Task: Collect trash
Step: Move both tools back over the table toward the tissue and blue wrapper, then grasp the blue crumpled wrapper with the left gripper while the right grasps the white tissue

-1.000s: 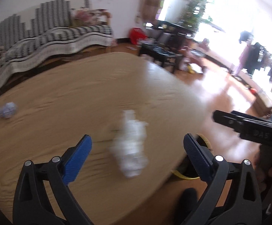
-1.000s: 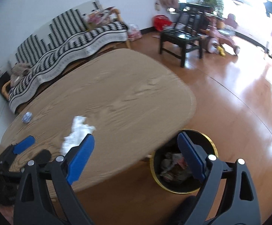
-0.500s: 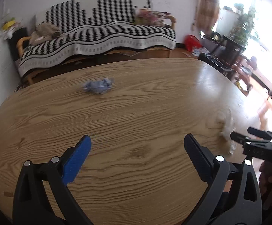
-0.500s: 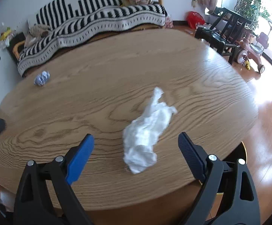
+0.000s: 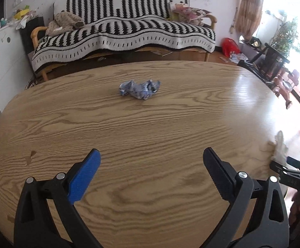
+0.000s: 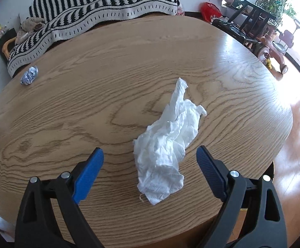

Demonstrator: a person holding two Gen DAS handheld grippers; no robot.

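Oval wooden table (image 6: 108, 47) carries both items. White tissue (image 6: 168, 144) lies between the spread fingers of the right gripper (image 6: 150, 163) (approach step; next, lower and close). Left gripper (image 5: 152, 166), fingers apart, faces the distant blue wrapper (image 5: 139, 88).

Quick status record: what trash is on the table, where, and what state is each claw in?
surface: wooden table
trash 1: white tissue, lying between the right claw's open fingers
trash 2: blue wrapper, ahead of the left claw, far side of table
left claw: open, empty
right claw: open, not yet gripping
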